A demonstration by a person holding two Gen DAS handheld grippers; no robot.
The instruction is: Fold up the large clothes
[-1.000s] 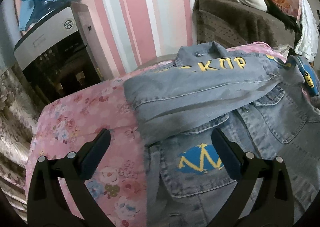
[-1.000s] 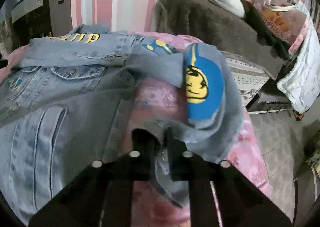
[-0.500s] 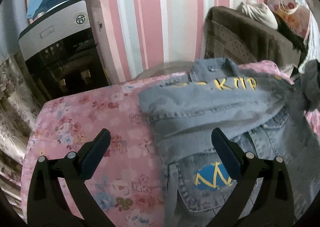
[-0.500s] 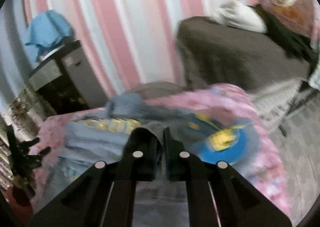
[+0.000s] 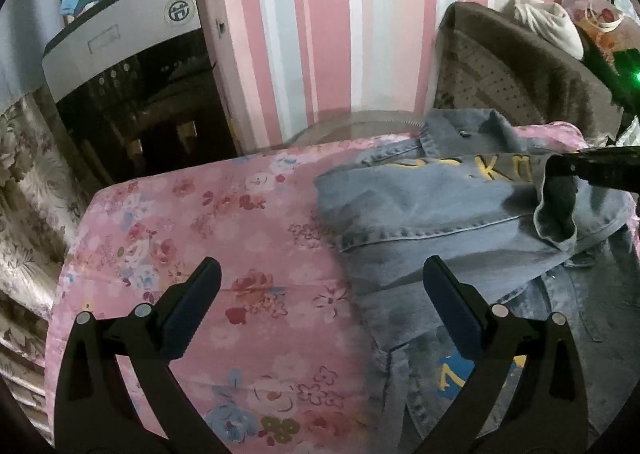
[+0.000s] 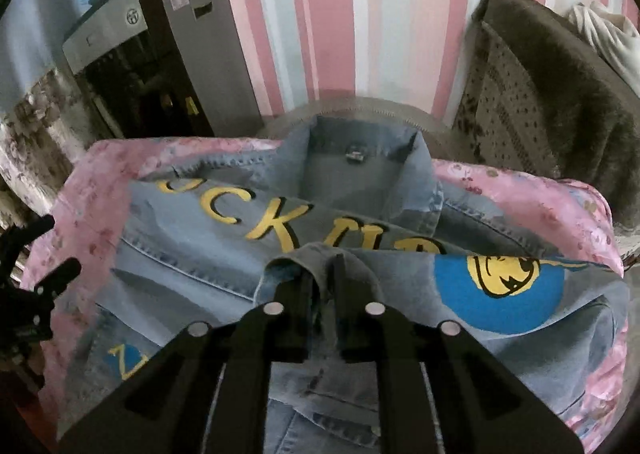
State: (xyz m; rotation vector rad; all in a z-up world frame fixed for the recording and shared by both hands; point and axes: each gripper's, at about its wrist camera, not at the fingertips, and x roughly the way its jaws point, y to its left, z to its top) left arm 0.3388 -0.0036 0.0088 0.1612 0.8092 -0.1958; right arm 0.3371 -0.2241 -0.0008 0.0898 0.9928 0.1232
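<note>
A blue denim jacket (image 5: 440, 210) with yellow lettering lies front-up on a table with a pink floral cloth (image 5: 192, 238). Its left sleeve is folded across the chest. My right gripper (image 6: 324, 274) is shut on the cuff of the right sleeve (image 6: 500, 294), which has a blue and yellow patch, and holds it over the jacket's chest. It also shows in the left wrist view (image 5: 560, 170) with the cuff hanging from it. My left gripper (image 5: 320, 294) is open and empty, above the cloth at the jacket's left edge.
A grey and black water dispenser (image 5: 132, 86) stands behind the table at the left. A brown covered chair (image 6: 552, 106) with clothes on it stands at the back right. The pink striped wall (image 5: 340, 14) is close behind.
My right gripper has carried the sleeve cuff from the table's right side up and across onto the jacket's chest. My left gripper has drawn back to the left, off the jacket.
</note>
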